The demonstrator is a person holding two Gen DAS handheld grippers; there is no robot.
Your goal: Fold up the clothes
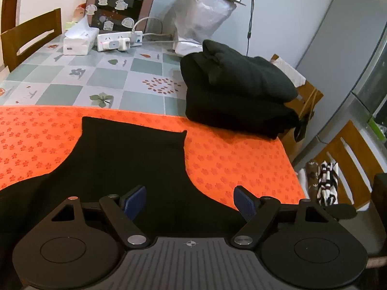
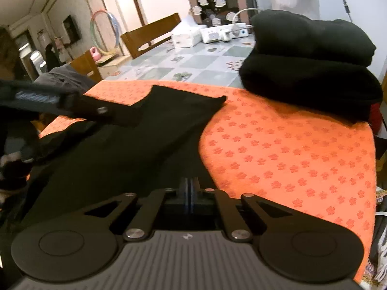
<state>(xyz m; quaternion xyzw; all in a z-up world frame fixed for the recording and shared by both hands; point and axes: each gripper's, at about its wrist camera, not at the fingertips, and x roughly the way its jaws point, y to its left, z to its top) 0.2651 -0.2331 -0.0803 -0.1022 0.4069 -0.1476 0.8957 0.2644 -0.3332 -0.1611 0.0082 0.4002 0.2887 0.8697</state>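
Here the table (image 1: pixel 72 77) carried an orange mat (image 1: pixel 241 159) across its near half. A black garment (image 1: pixel 125 159) lay flat on the mat, its long axis running from the near edge toward the far side, with one sleeve (image 1: pixel 135 133) pointing away from both cameras. A stack (image 1: pixel 239 94) of folded black clothes sat at the mat's far right corner, apart from the garment. The left gripper (image 1: pixel 191 199) hovered over the garment, fingers spread and holding nothing. The right gripper (image 2: pixel 189 188) had its fingers pressed together at the garment's right edge; whether cloth was pinched could not be told.
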